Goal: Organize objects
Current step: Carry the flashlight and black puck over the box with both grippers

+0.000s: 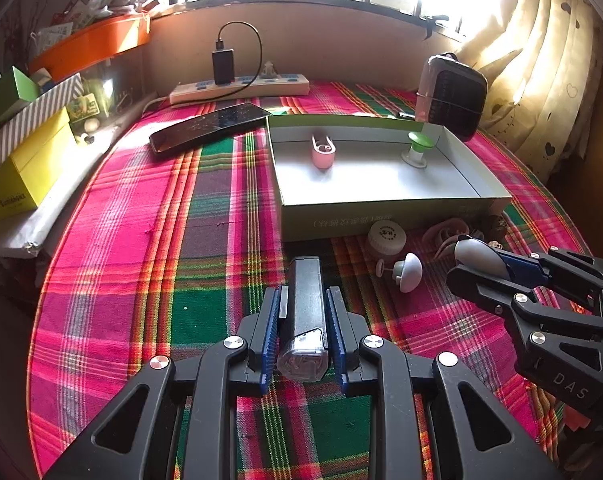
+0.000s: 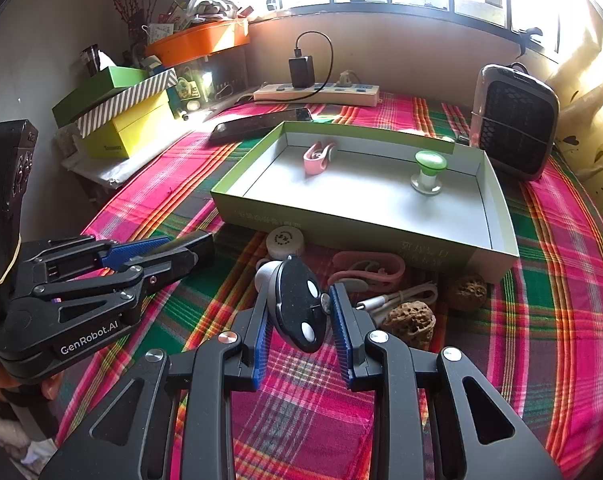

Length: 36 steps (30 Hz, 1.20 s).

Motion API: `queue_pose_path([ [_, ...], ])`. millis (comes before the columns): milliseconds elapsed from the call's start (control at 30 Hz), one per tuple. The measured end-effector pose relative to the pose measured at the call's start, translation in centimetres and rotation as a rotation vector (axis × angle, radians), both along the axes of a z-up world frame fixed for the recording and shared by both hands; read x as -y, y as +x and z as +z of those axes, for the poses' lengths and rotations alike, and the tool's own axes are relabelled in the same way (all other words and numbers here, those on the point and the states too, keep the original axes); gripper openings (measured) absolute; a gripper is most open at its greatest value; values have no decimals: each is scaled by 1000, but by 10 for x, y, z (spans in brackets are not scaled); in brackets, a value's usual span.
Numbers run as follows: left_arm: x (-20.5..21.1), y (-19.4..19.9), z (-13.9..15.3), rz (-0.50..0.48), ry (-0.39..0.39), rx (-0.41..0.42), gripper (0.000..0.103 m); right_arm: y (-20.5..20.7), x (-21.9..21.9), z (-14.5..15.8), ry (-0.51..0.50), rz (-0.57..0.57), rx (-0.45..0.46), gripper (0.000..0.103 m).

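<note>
Left gripper (image 1: 303, 316) — jaws pressed against a dark rectangular flashlight (image 1: 305, 312), clear lens end toward the camera, body lengthways between the blue pads, held over the plaid tablecloth (image 1: 141, 264).

Right gripper (image 2: 299, 312) — jaws pinching a grey mouse-shaped gadget (image 2: 297, 304), its black underside with two white pads facing the camera; held just in front of the near wall of the box.

Green-and-white shallow box (image 2: 497, 200) — open, resting on the cloth toward the window. Contents: a pink clip (image 2: 316, 156) near the far left corner and a green-topped knob on a white base (image 2: 428, 172) near the far right corner, well apart.

Loose items on the cloth along the box's near wall: a white round cap (image 2: 284, 240), a white mushroom-shaped knob (image 1: 405, 272) lying on its side, a pink clip-like piece (image 2: 367, 270), a white cable (image 2: 401, 296), and two walnuts (image 2: 409, 322).

Behind the box: a black phone (image 1: 209, 126) lying flat, a power strip (image 1: 241, 88) with a black charger plugged in, and a small heater (image 2: 515, 120) at the right.
</note>
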<state>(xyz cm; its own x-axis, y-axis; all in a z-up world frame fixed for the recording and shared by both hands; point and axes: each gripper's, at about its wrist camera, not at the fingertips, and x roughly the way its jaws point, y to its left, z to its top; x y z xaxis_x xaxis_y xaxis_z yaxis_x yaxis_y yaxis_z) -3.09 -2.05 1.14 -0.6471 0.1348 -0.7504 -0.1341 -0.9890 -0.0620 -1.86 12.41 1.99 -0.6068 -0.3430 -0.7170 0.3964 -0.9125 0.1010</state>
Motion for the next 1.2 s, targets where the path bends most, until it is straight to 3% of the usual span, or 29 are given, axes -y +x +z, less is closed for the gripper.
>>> queue_pose_path([
  [633, -4, -3, -13, 1, -7, 36, 21, -1, -2, -2, -1, -6, 4, 29],
  [1200, -9, -10, 23, -44, 21, -23, 21, -17, -4, 24, 9, -2, -54, 29],
])
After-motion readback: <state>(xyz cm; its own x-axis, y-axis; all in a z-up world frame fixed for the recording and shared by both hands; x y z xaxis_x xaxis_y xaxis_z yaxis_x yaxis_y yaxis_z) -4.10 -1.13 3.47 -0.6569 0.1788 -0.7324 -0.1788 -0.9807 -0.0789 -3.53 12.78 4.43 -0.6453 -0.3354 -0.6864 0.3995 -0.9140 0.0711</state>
